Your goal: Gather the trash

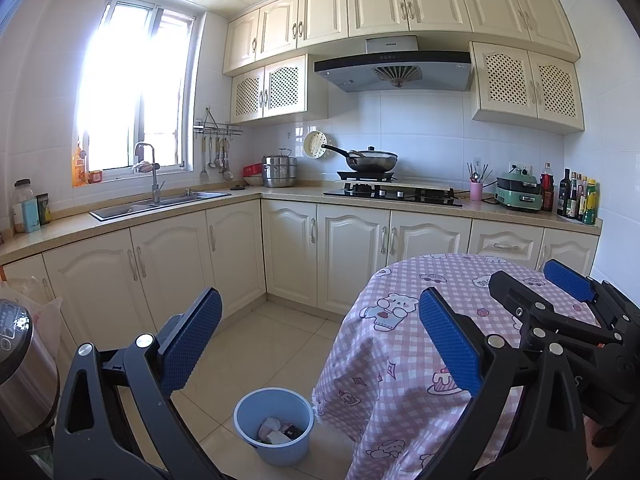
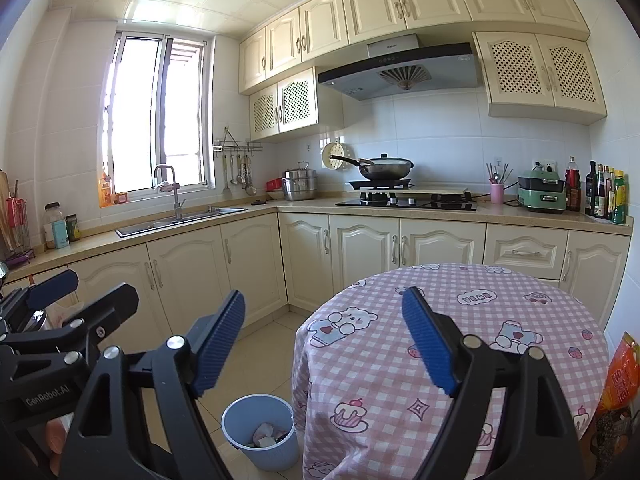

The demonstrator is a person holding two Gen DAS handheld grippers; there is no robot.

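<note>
Holding my left gripper [image 1: 320,344] and right gripper [image 2: 323,340] spread, empty, above bin [image 1: 273,436] holding trash; table [image 2: 460,340] looks bare; next: find leftover trash.

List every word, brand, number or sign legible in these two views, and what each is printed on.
"GenRobot.AI": on the body of the left gripper, seen in the right wrist view.
"YEAH" (uncertain): in a cloud shape on the tablecloth.
Range hood brand: too small to read.
Orange packet, bottles: print blurred.
</note>
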